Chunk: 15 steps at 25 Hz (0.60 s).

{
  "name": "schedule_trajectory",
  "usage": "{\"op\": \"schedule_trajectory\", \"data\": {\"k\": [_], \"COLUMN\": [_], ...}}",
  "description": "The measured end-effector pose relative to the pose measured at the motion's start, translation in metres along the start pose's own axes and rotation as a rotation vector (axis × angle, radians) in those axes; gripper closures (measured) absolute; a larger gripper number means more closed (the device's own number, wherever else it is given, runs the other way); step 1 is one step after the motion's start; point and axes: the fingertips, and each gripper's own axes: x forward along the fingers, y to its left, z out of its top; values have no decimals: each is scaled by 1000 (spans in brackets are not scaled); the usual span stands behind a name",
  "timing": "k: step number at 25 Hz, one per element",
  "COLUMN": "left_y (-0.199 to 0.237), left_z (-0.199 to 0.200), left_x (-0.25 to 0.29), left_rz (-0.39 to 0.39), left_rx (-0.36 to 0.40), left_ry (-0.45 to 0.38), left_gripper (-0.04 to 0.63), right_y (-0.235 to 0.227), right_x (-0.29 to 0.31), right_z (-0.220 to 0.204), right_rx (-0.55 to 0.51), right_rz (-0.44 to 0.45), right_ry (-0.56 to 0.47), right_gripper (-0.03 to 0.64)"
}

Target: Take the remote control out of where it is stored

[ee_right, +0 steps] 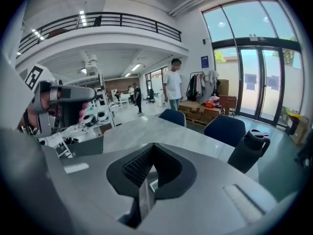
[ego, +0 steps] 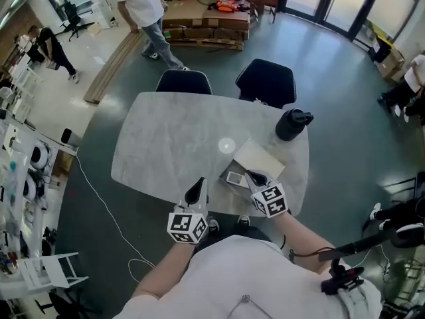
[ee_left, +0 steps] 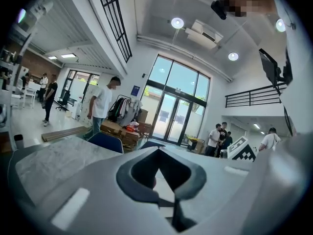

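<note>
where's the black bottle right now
In the head view the black bottle stands at the table's far right edge, beyond the beige box by the right tool.

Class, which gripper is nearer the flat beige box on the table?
Right. The right gripper sits at the near edge of the flat beige box; the left gripper is off to its left, apart.

One rounded grey marble-look table (ego: 166, 145) stands in the middle. Two dark blue padded chairs sit at its far side, one left (ego: 184, 81) and one right (ego: 267, 80). The table's right part carries one black lidded water jug (ego: 292, 124) and one flat beige cardboard box (ego: 260, 158). Two grey hand-held grippers are at the near edge: the left gripper (ego: 197, 190) and the right gripper (ego: 254, 177). Far off stands one person in a white top (ego: 143, 2), with one person in black (ego: 52, 45) at the far left.
</note>
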Motion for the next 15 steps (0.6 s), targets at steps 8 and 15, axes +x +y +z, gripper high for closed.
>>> {"op": "schedule_trajectory", "data": {"k": [8,15], "left_y": [28,46], "left_z": [-36,-68], "left_x": [-12,-20], "left_rz": [101,186], "left_rx": [-46,-86], "left_ry": [65,97], "left_gripper": [595,595], "right_y": [0,-17], "right_x": [63,127], "right_z": [-74,-162], "right_rx": [-229,-473], "right_rz": [78,110], "right_ry": [289,535], "right_gripper": [591,583]}}
